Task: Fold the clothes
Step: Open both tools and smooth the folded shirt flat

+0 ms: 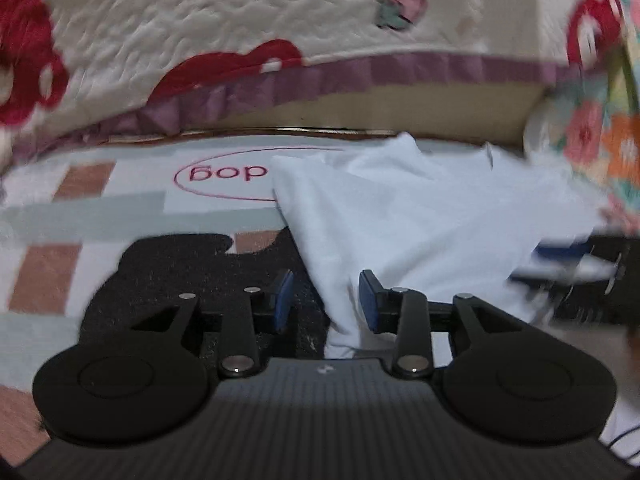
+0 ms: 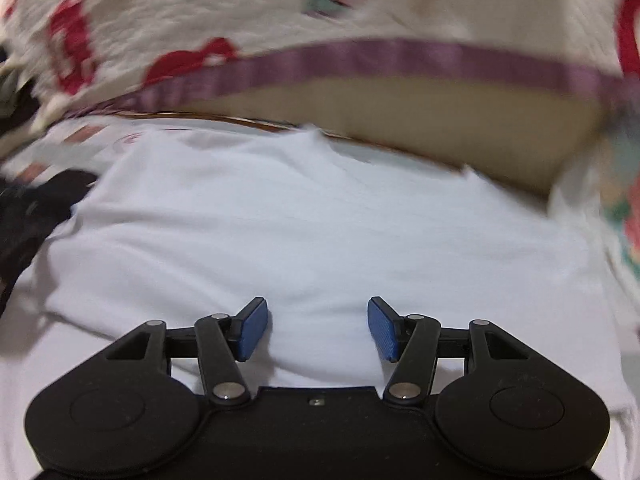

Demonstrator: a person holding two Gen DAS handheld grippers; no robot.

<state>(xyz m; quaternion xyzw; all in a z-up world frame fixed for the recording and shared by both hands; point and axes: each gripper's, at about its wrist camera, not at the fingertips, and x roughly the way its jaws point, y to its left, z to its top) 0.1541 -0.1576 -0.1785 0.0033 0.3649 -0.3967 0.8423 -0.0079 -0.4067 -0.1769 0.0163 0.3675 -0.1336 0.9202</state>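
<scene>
Shirt [image 2: 312,216], white and motion-blurred, lies under my right gripper [image 2: 318,328] and left gripper [image 1: 325,300], both gaping; its far edges blur out.

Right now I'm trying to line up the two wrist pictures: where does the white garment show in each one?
Left wrist view: the white garment fills centre to right, its near edge running between the open left gripper.
Right wrist view: the white garment spans nearly the full width, under the open right gripper.
Shared landmark: the purple ribbon trim of the quilt above the garment.
</scene>
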